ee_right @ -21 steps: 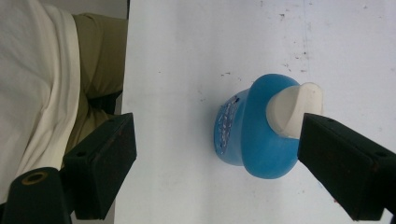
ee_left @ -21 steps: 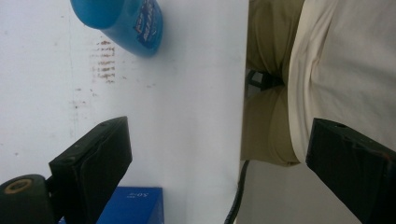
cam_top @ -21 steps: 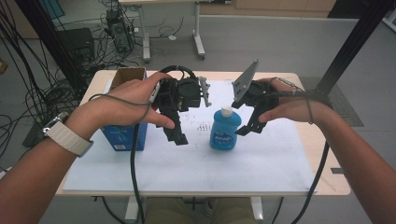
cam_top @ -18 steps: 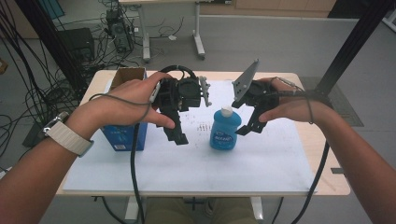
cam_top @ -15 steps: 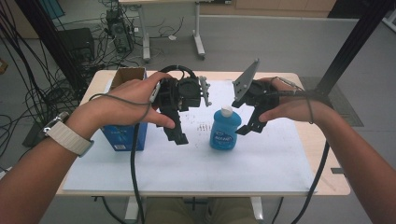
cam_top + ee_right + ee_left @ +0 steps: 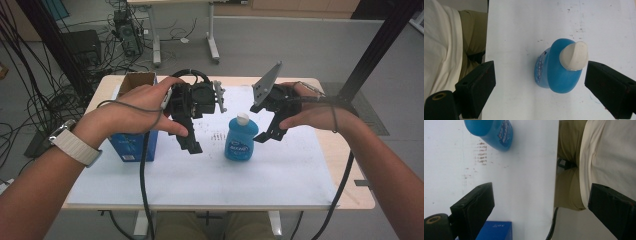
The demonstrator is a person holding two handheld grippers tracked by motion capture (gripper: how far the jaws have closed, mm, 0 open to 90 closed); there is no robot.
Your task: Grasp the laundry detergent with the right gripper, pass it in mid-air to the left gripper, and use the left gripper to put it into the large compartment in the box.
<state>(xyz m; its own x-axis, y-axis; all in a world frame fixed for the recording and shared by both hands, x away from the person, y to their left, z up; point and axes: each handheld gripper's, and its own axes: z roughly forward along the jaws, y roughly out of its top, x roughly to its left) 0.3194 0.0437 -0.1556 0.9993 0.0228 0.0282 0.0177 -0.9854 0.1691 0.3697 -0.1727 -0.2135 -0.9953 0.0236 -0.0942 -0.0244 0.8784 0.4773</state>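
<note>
A blue bottle (image 6: 240,139) with a white cap (image 6: 243,118) stands upright in the middle of the white table (image 6: 280,175). My left gripper (image 6: 192,144) hangs open just left of it, jaws pointing down and towards the person, nothing between them. In the left gripper view, the left gripper (image 6: 541,202) has the bottle (image 6: 492,132) off to the top. My right gripper (image 6: 270,135) is open just right of the bottle. In the right gripper view, the right gripper (image 6: 540,80) looks down on the bottle (image 6: 554,77) and cap (image 6: 574,56), with the jaws clear of both.
A blue box (image 6: 131,145) with open cardboard flaps stands at the table's left, behind my left hand. The person's shirt and trousers (image 6: 569,170) are at the near table edge. Cables trail from both grippers. Desks and cables crowd the floor beyond the table.
</note>
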